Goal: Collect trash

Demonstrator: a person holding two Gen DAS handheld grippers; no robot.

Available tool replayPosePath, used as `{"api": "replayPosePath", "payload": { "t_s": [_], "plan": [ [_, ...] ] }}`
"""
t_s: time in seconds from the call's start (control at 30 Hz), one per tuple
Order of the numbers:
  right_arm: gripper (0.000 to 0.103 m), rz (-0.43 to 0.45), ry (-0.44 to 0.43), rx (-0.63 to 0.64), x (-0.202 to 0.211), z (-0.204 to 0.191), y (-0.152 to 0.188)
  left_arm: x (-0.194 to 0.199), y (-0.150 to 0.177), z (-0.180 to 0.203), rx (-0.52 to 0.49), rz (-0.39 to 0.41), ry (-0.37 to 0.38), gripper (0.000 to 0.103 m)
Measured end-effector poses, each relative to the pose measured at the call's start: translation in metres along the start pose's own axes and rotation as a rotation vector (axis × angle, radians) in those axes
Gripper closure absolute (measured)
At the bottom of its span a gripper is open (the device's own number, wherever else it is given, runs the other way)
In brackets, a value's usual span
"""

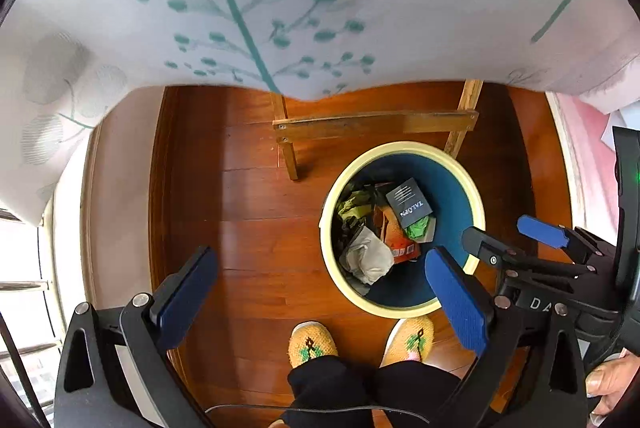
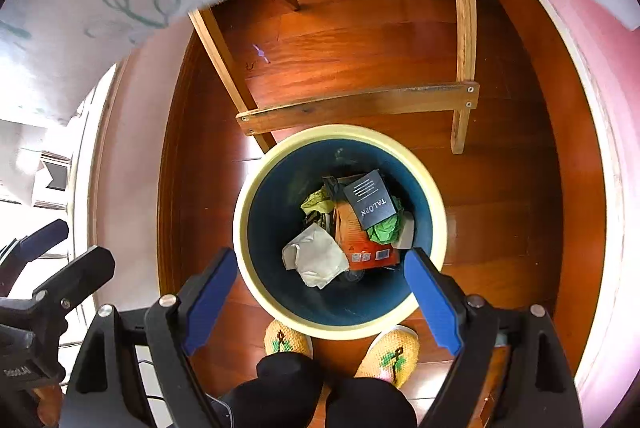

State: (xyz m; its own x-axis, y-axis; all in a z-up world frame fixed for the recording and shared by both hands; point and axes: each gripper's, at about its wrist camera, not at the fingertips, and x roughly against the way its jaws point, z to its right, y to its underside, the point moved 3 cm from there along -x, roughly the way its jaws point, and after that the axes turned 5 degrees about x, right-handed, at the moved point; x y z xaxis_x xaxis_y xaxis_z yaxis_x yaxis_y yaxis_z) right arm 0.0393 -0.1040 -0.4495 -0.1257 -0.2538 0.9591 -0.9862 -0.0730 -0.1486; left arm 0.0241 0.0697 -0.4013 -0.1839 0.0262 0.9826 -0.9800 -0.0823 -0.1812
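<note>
Both grippers empty over the bin
Left gripper [image 1: 320, 292] and right gripper [image 2: 320, 284] gape wide above the bin [image 2: 438, 216]; its crumpled paper [image 2: 316, 260] possibly tissue.

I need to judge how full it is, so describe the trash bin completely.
The trash bin is a round, open-topped container with a pale yellow rim and dark blue inner wall, standing upright on the wooden floor in front of a wooden frame. It looks partly filled, the trash well below the rim: crumpled white paper, an orange package, a dark "TALOPN" card, green scraps. No jaws touch it; slippered feet stand close beside it.
</note>
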Motion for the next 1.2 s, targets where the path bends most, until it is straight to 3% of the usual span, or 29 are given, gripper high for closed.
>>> {"api": "replayPosePath", "payload": {
  "t_s": [0.3,0.83,1.2],
  "plan": [
    [0.017,0.028,-0.007,-0.002,0.054,-0.010,-0.004,0.053,-0.012,0.010,-0.014,0.025,0.000,0.001],
    [0.017,0.107,-0.016,-0.001,0.221,-0.038,-0.016,0.206,-0.034,0.022,-0.034,0.090,0.032,0.001],
    [0.017,0.172,-0.018,0.031,0.303,-0.055,-0.033,0.286,-0.056,0.018,0.012,0.182,0.046,0.001]
  ]
}}
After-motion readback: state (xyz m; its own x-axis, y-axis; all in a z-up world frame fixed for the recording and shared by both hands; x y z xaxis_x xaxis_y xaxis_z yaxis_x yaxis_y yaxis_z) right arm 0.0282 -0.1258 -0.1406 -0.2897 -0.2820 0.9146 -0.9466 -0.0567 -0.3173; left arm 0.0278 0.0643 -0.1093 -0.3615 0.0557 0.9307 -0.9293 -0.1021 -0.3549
